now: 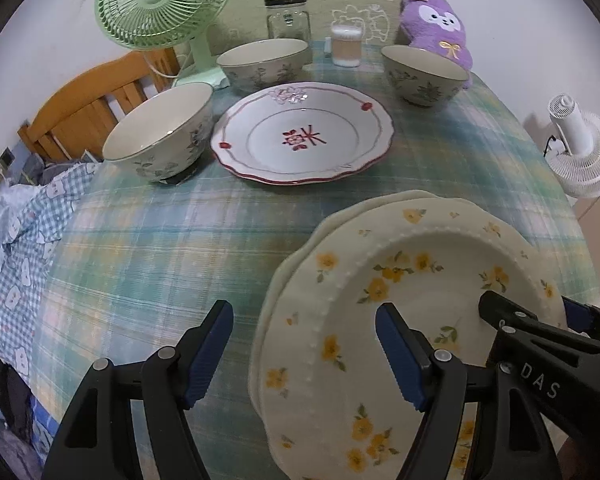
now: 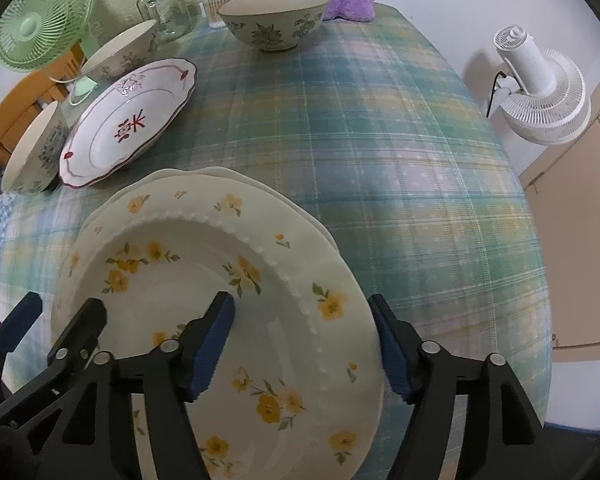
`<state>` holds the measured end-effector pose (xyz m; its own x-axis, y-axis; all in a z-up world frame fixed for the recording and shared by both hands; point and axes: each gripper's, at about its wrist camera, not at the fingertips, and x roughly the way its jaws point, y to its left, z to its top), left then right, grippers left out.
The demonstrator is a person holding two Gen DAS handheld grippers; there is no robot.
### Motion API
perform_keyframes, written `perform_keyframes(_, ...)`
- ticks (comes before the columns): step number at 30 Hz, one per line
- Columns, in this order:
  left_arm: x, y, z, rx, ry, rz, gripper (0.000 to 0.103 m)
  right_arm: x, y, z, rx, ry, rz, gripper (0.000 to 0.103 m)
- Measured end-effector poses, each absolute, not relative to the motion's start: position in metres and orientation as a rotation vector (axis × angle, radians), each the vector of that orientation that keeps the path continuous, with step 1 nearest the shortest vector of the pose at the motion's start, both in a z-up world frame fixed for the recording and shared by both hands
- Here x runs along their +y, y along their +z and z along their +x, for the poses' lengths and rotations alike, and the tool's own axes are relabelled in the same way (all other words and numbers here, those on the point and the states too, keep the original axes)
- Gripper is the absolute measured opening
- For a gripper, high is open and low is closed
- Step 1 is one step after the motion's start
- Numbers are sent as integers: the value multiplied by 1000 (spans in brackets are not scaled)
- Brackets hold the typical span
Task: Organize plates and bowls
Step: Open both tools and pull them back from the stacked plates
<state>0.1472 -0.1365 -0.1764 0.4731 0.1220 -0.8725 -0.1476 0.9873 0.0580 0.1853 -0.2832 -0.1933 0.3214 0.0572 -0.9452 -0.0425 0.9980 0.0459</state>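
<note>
Your left gripper (image 1: 304, 348) stands wide across the yellow-flowered plate's (image 1: 400, 300) rim, pads clear. Your right gripper (image 2: 302, 344) likewise straddles its opposite rim, gripping nothing.

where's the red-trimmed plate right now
In the left wrist view the red-trimmed plate lies mid-table, between two floral bowls: one at its left, one just behind it.

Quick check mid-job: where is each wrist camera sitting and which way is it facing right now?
Left wrist: on the left gripper, angled steeply down over the left rim of the yellow-flower plate stack; its open fingers show, the right gripper intrudes.
Right wrist: on that gripper, over the stack's right rim; the left one intrudes.
Shared: red-pattern plate, three bowls, green fan.
</note>
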Motion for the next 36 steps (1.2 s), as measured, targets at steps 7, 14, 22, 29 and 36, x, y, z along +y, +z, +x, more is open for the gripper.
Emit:
perform_keyframes(7,-127,-166,145,1052,90,-72,77,-281,-180,181,1211,57,-5,76)
perform_keyframes(14,-112,-132,143,1000,56,-87,78,-270,-132,169,1102,44,-23,76)
perform_keyframes(22,-91,-95,138,942,73,-76,78,-245,-86,159,997,44,-49,76)
perform_keyframes(29,-75,-77,146,909,127,-97,77,-231,-66,170,986,123,-29,76)
perform_keyframes(36,-69,-79,173,899,182,-118,77,-224,-64,203,969,170,-39,76)
